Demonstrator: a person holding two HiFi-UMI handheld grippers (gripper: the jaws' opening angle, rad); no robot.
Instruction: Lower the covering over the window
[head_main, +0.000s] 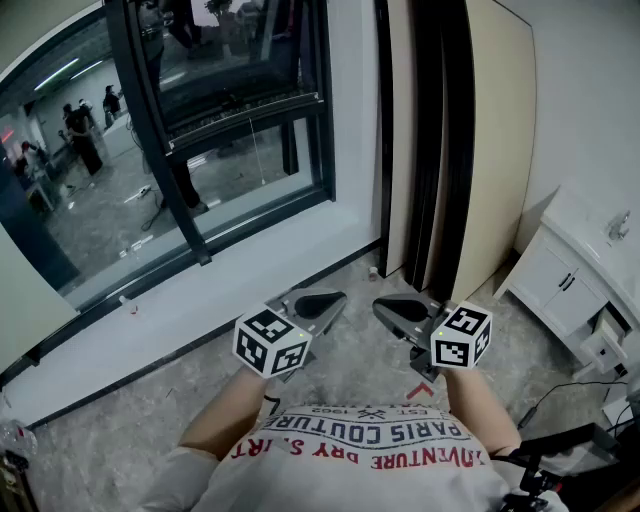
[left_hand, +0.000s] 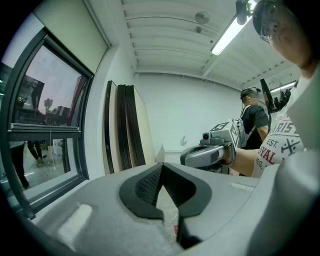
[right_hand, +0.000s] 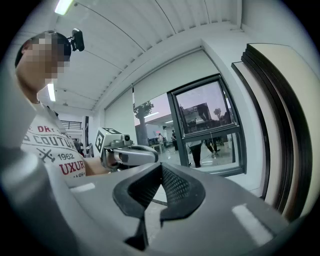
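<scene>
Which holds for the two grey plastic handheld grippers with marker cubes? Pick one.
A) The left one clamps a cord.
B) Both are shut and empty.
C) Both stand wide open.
B: the left gripper and the right gripper each show jaws meeting at the tips, with nothing between them.

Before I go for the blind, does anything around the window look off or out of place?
Nothing looks damaged or spilled. Two loose ends: tall boards stand propped just right of the window, and a drawer of the white cabinet looks pulled open.
</scene>
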